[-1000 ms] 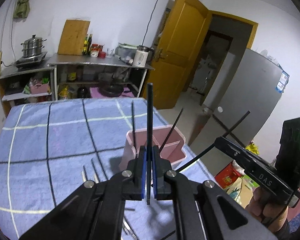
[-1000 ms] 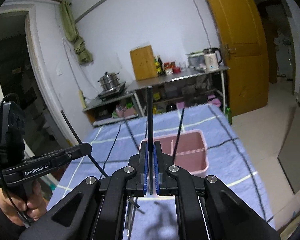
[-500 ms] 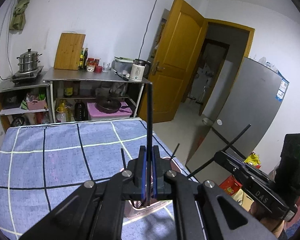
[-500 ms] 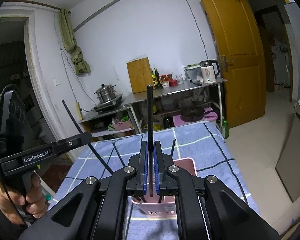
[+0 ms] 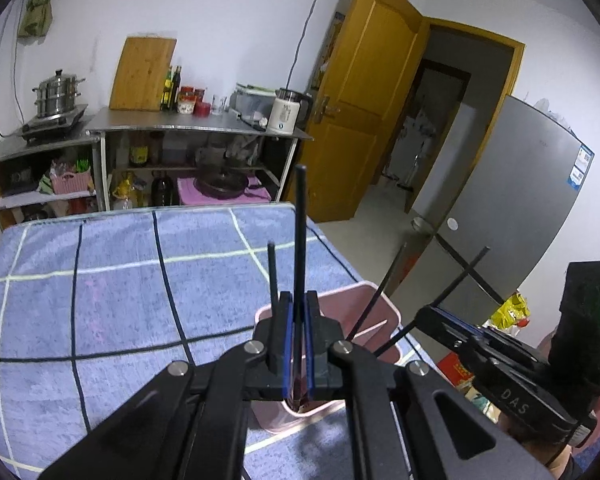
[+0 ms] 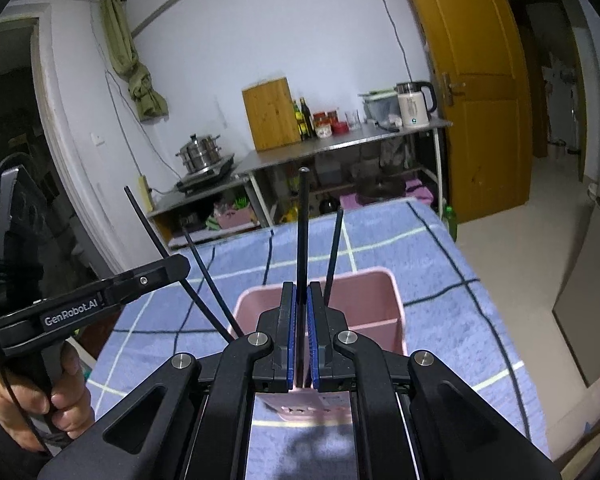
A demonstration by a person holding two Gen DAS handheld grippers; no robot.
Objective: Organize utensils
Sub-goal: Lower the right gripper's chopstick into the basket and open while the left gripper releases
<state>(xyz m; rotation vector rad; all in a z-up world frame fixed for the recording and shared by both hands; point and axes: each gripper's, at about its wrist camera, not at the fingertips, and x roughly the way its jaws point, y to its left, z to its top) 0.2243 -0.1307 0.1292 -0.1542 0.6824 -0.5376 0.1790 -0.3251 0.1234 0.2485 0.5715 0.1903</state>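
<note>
Both grippers are clamped on utensils above the holder.

Left gripper (image 5: pixel 298 344): blue-lined pads pressed together on a thin, straight, matte black chopstick (image 5: pixel 300 240). The stick stands upright toward 12 o'clock from the pads; its lower tip shows just below them, over the near rim of the holder.

Right gripper (image 6: pixel 301 340): pads likewise pinching a second thin black chopstick (image 6: pixel 302 236), upright toward 12 o'clock, with a small rounded top end. In the left wrist view this gripper (image 5: pixel 428 314) sits at 3 o'clock, its stick slanting up to the right.

Holder: a pink rectangular plastic utensil holder (image 6: pixel 374 300) with a pale inner divider wall that splits it into compartments. It rests on the blue towel-like cloth with a dark and pale grid pattern (image 5: pixel 112 288) covering the table, near the table's right edge in the left wrist view. Smooth walls, rounded corners; some small print on the near wall, too small to read.

Already in the holder: a black stick (image 6: pixel 334 252) leaning toward 1 o'clock in the right wrist view. Another slim black stick (image 6: pixel 212 280) leans toward 11 o'clock at the holder's left rim; which compartment it is in I cannot tell.

A person's hand (image 6: pixel 40 396) grips the left tool's handle at 8 o'clock in the right wrist view.
</note>
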